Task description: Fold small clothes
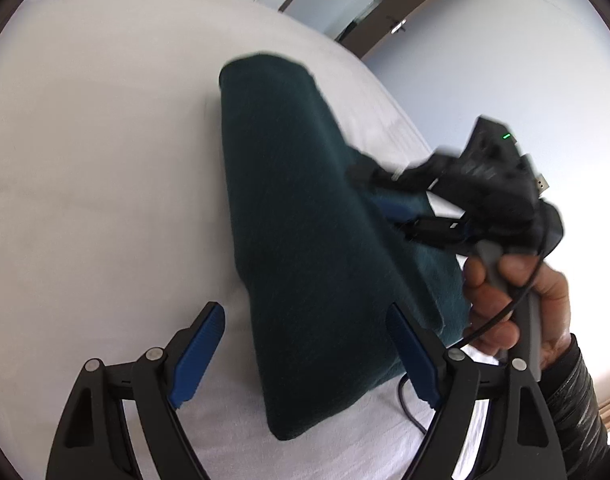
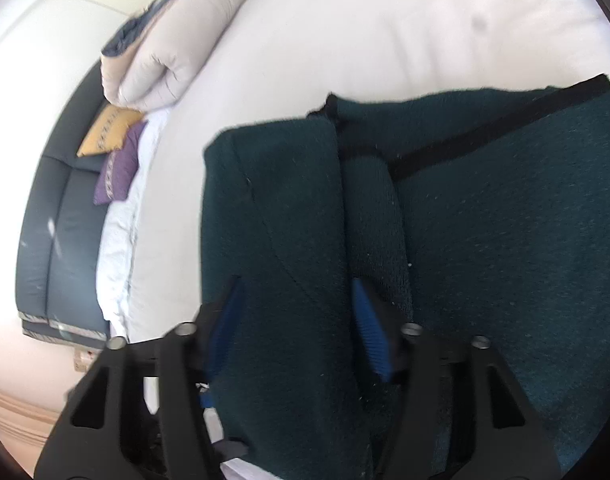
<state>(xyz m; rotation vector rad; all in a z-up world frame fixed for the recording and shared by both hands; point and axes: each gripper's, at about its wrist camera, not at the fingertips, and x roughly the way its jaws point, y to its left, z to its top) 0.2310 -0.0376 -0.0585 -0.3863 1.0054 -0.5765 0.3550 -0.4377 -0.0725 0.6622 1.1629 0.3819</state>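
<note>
A dark teal knitted garment (image 1: 297, 220) lies on the white bed (image 1: 105, 160), tented up along a ridge toward its right side. My left gripper (image 1: 305, 354) stands wide open astride the garment's near end, its blue pads (image 1: 201, 352) apart from the cloth. A person's hand (image 1: 501, 300) holds my right gripper (image 1: 385, 196) at the garment's right edge. In the right wrist view, my right gripper (image 2: 297, 312) is shut on a thick fold of the teal garment (image 2: 505, 240) that fills the gap. A black band (image 2: 485, 132) crosses the far part of the cloth.
A folded pale duvet (image 2: 157, 60), a yellow cushion (image 2: 109, 128) and a purple cushion (image 2: 119, 168) sit by the dark padded headboard (image 2: 53, 220). A black cable (image 1: 405, 400) trails on the sheet near my left gripper. The bed's edge runs close behind the right gripper.
</note>
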